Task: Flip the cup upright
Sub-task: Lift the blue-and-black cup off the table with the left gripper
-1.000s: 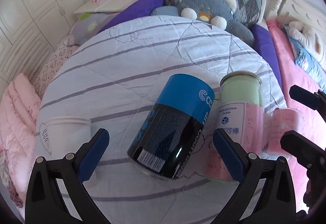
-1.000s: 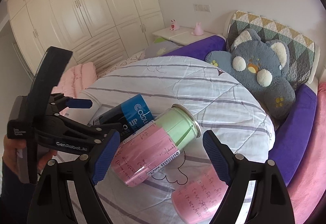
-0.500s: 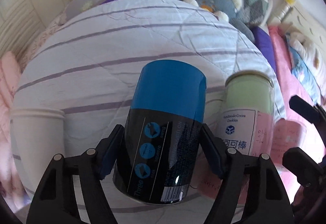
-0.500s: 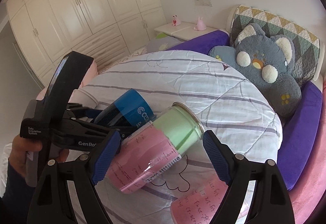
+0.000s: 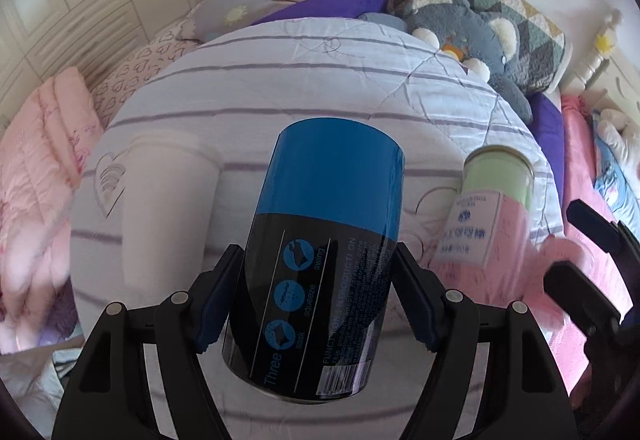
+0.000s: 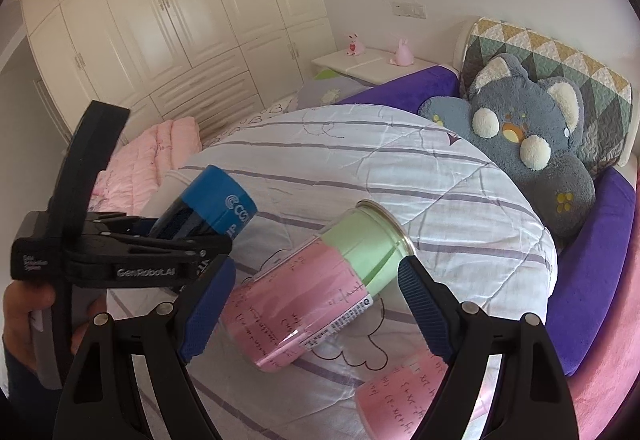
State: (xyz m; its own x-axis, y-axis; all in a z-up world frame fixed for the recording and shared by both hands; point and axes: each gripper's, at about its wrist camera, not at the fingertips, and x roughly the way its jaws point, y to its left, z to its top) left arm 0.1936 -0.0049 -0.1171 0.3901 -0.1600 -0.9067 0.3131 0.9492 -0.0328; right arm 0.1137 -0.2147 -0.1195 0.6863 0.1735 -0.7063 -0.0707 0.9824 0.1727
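Observation:
My left gripper (image 5: 316, 300) is shut on a blue and black cup (image 5: 324, 252) and holds it tilted, blue end pointing away, above the striped quilt (image 5: 280, 80). The same cup (image 6: 212, 208) shows in the right wrist view, held by the left gripper (image 6: 160, 256) at the left. My right gripper (image 6: 308, 304) is open around a pink and green jar (image 6: 316, 292) that lies on its side on the quilt; I cannot tell whether the fingers touch it. The jar also shows in the left wrist view (image 5: 488, 216).
A white cup (image 5: 164, 208) stands upside down on the quilt at the left. A second pink cup (image 6: 404, 396) lies near the quilt's front edge. A grey plush bear (image 6: 528, 148), purple cushions and a pink blanket (image 6: 156, 160) border the quilt.
My left gripper closed on the blue and black cup and lifted it off the quilt, tilting it. My right gripper moved closer to the pink and green jar.

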